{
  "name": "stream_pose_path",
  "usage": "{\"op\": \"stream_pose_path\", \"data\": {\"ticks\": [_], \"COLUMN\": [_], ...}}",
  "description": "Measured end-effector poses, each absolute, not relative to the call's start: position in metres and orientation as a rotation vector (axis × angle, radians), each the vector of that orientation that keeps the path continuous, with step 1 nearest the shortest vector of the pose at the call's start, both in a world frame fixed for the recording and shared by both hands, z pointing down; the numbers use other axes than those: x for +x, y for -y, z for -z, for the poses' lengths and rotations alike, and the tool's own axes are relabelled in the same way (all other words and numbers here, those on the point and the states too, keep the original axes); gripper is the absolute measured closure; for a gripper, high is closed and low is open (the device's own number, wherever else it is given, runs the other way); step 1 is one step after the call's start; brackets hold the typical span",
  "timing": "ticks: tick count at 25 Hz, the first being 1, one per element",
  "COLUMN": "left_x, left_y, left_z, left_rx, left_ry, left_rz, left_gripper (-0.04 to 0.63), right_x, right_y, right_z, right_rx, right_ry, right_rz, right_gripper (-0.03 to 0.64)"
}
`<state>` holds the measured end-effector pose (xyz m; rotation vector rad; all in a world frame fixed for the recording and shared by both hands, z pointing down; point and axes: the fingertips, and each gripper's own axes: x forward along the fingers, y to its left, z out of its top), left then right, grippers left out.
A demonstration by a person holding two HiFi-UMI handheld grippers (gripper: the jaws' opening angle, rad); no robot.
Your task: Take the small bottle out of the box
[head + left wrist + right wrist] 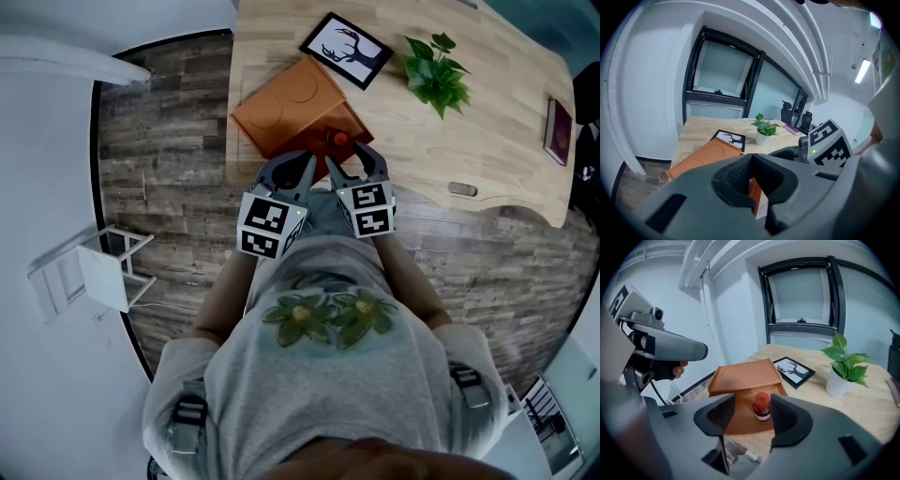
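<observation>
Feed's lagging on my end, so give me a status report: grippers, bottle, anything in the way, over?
Left gripper fingers together at near edge of the box. Right gripper open, lined up on the small bottle, not touching. Bottle upright in open box, nothing blocking.

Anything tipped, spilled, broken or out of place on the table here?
Nothing stands out. The box is open on the table, and the bottle stands upright inside it, cap on. The frame lies flat, the plant is upright, and no spill shows.
</observation>
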<state>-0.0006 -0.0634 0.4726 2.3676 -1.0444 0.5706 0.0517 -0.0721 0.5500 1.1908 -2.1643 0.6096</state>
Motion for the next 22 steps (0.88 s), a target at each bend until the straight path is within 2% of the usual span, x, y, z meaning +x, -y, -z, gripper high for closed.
{"op": "stream_pose_path", "data": {"ticks": [22], "left_x": [0.0], "left_y": [0.076], "left_z": [-0.485], "left_rx": [2.339], "left_ry": [1.054], "left_rz": [-0.624], "left_gripper": [0.588], "right_x": [0.051], "right_y": [0.088], "right_z": [-0.592], "right_rx": [1.097], "right_ry": [2.094], "right_rz": [-0.64], "right_gripper": [0.399]}}
